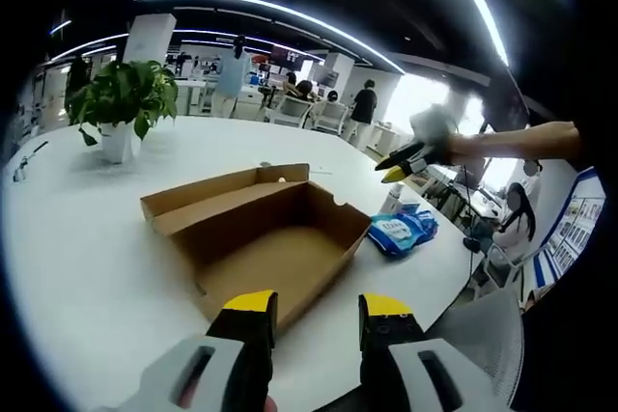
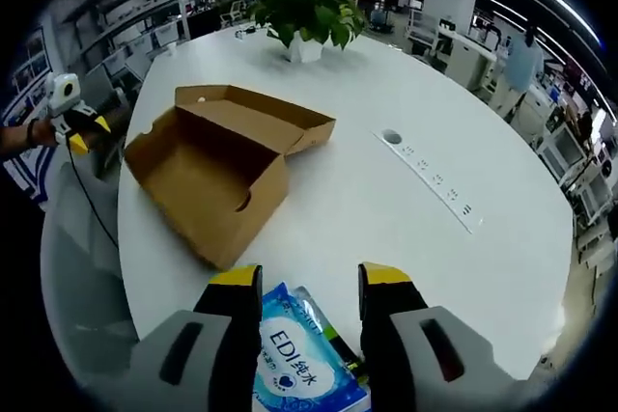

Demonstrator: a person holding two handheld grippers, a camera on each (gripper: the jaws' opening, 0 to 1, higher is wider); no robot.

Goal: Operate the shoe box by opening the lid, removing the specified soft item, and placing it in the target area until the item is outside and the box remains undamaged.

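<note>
Right gripper view has the blue tissue pack (image 2: 299, 359) lying between my right gripper (image 2: 309, 282)'s parted jaws at 6 o'clock, already out on the white table (image 2: 386, 209). At 10 o'clock the shoe box (image 2: 217, 166) stands open, empty, apparently undamaged. My left gripper (image 1: 314, 311) hangs open, holding nothing; its view alone shows the box floor.

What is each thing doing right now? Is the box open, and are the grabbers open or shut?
Box: lid open, empty inside, on the table.
Wipes pack: out of the box, lying on the table beside it.
Left gripper: open, holding nothing.
Right gripper: open, above the wipes pack.
Plant: upright in its pot.
</note>
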